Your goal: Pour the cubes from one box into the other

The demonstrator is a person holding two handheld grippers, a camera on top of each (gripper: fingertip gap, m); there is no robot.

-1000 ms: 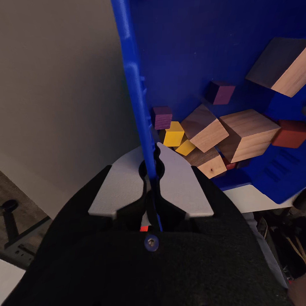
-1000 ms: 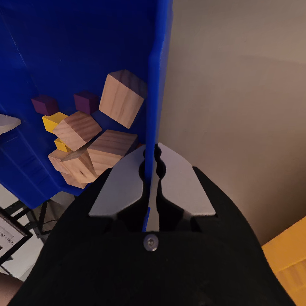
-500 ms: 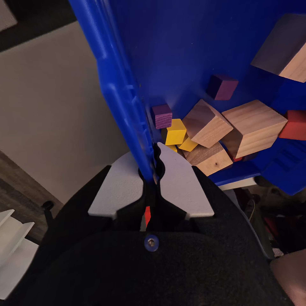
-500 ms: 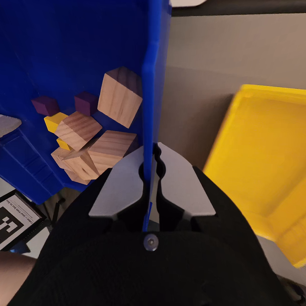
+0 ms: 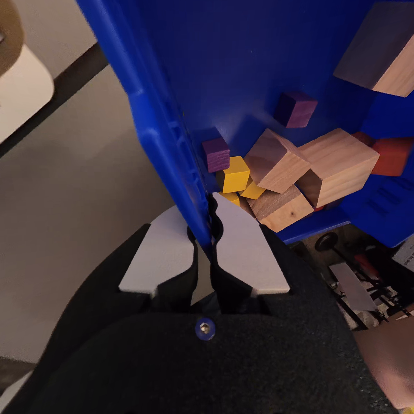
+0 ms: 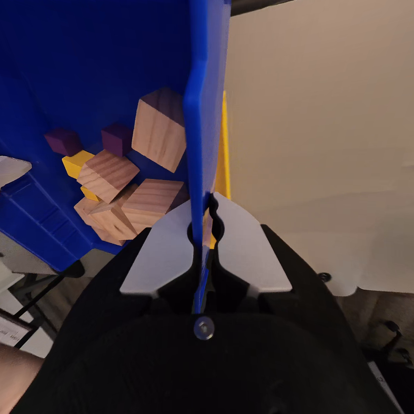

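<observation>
Left wrist view shows the left gripper [image 5: 209, 221] clamped on one side wall of the blue box [image 5: 235, 67]; the right gripper [image 6: 207, 220] pinches the opposite wall, likely so the box can be carried level between them. Cubes [image 5: 282, 165] lie heaped against its low front lip. A sliver of the yellow box [image 6: 224, 145] shows just beyond the right wall, over open table [image 6: 313, 134]. Tipping forward looks unobstructed.

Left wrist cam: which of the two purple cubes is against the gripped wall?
The lower-left purple cube, tucked against the blue box wall that the left gripper clamps, directly above the yellow cubes. The other purple cube lies apart, higher right.
</observation>
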